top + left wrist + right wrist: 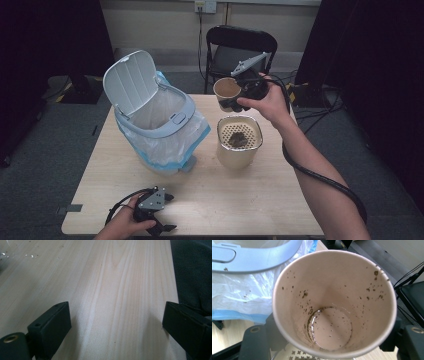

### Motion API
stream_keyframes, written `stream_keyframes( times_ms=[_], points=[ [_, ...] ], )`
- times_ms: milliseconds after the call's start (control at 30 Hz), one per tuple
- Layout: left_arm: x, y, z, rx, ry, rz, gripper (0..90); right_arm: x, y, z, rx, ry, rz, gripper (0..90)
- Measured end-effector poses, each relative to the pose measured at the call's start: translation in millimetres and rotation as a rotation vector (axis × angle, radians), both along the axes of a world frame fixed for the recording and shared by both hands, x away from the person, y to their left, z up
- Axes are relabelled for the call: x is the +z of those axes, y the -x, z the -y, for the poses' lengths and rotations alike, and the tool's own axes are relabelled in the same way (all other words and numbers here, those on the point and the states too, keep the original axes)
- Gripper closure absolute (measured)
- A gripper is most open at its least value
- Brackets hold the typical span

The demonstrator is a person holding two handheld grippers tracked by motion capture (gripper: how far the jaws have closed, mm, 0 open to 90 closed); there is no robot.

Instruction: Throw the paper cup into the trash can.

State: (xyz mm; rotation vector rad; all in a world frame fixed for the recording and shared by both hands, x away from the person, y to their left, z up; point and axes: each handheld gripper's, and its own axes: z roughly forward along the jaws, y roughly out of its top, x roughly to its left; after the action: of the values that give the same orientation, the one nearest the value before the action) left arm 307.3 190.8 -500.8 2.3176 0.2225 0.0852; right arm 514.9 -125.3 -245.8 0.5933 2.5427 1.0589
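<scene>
The right gripper [235, 103] is clamped on the paper cup [227, 90] above the strainer pot [239, 141]. The left gripper [165, 212] rests on the table [240, 200] with jaws wide apart, holding nothing.

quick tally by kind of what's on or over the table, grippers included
paper cup, held over the strainer pot: 1
strainer pot with dark dregs: 1
bin with its lid up and a plastic liner: 1
grippers: 2, the left gripper open low at the near table edge, the right gripper shut on the paper cup
total: 5
</scene>
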Motion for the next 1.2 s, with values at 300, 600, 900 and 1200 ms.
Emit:
stream_keyframes(
  times_ms=[300,600,900,1200],
  points=[
    [-0.2,-0.1,0.1,0.0,0.001,0.001,7.4,13.6,0.0,-12.6,0.019,-0.002,0.007,27.9],
    [-0.1,0.0,0.1,-0.001,0.001,0.0,7.3,22.3,-0.3,-26.4,0.033,-0.008,0.009,27.8],
    [-0.4,0.1,0.4,-0.003,0.003,-0.004,7.1,31.2,-0.1,-37.9,0.043,-0.02,0.013,27.9],
    [-0.7,0.5,0.8,-0.008,0.005,-0.016,6.4,38.3,1.4,-55.6,0.056,-0.017,0.024,27.7]
  ],
)
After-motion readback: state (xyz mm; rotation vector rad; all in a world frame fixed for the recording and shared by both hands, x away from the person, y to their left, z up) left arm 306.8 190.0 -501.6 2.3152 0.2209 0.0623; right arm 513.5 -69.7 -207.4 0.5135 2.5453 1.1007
